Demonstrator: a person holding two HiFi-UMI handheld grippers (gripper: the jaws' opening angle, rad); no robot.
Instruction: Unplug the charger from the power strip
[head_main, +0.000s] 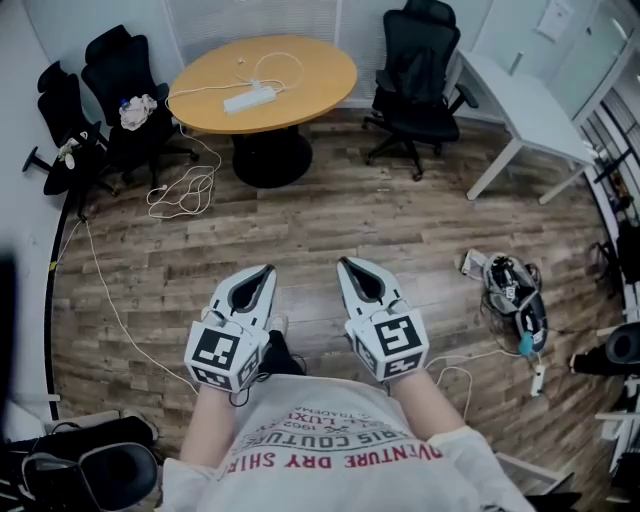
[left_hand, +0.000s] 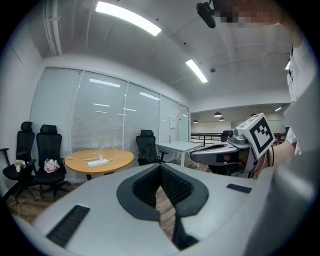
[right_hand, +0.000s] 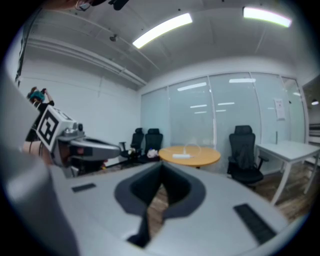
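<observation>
with left gripper (head_main: 266, 270) and right gripper (head_main: 346, 264) both pinched shut and empty and the power strip (head_main: 249, 98) well ahead of them on the round table (head_main: 320, 75), stepping closer before opening seemed wise.

Steep head view; distant table (head_main: 310, 75) shared

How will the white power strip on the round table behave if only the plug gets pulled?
It will probably slide or lift: the power strip looks like a slim plastic bar lying loose on the smooth table. Its cord coils slack on the floor, so it likely won't anchor it. It looks flat and rigid, unlikely to roll.
</observation>
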